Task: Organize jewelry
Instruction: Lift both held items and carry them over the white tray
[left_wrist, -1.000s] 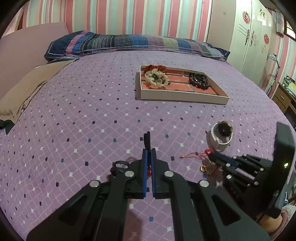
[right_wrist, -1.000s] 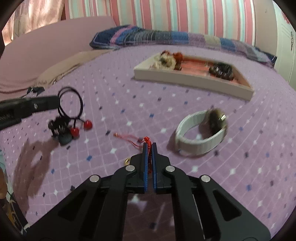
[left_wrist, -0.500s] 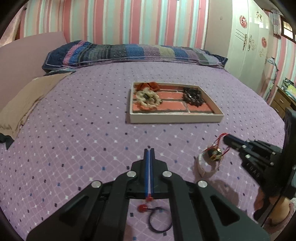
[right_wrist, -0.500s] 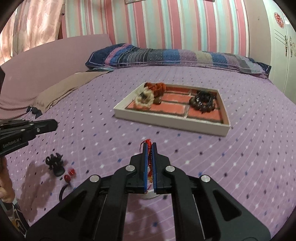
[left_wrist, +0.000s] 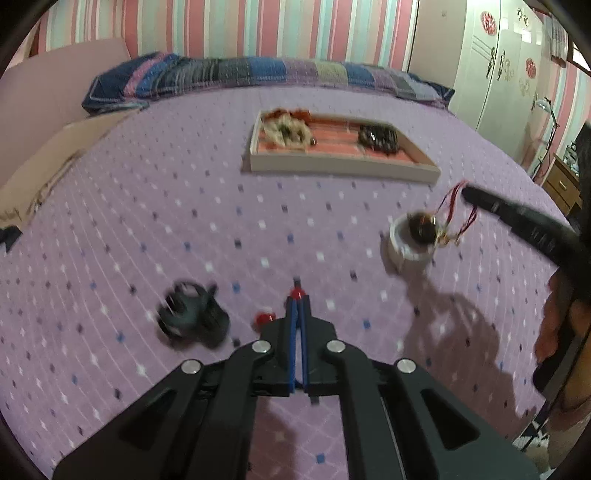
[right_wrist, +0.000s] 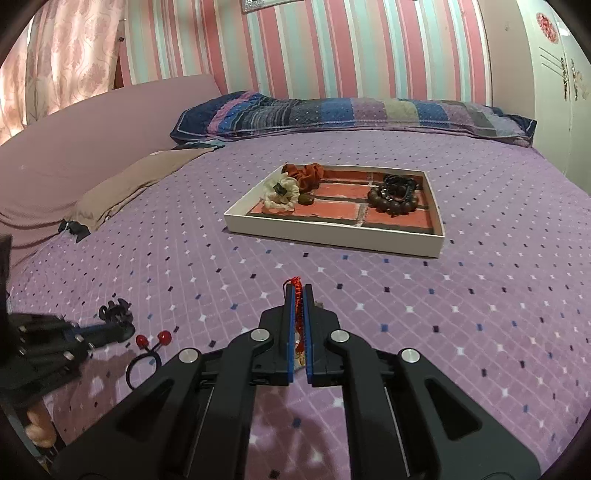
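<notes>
My left gripper (left_wrist: 297, 301) is shut and low over the purple bedspread. A black hair tie (right_wrist: 142, 367) with two red beads (left_wrist: 295, 293) lies at its tip, and I see nothing between its fingers. A black claw clip (left_wrist: 188, 317) sits just to its left. My right gripper (right_wrist: 298, 291) is shut on a red cord (right_wrist: 295, 286). In the left wrist view the right gripper (left_wrist: 466, 191) hangs that cord, with a gold charm (left_wrist: 443, 236), above a white-banded watch (left_wrist: 402, 254). The left gripper (right_wrist: 123, 332) shows at the right wrist view's left edge.
A white tray (right_wrist: 332, 236) with a brick-pattern floor lies farther up the bed, holding a cream scrunchie (right_wrist: 282, 192), a rust scrunchie (right_wrist: 306, 171) and brown bead bracelets (right_wrist: 393, 195). A striped pillow (right_wrist: 351, 114) and tan cloth (right_wrist: 136, 181) lie beyond. A wardrobe (left_wrist: 495, 74) stands at the right.
The hair tie left the left gripper and now lies on the bed, and that gripper came down beside it. The right gripper lifted the red cord and charm off the bedspread.
</notes>
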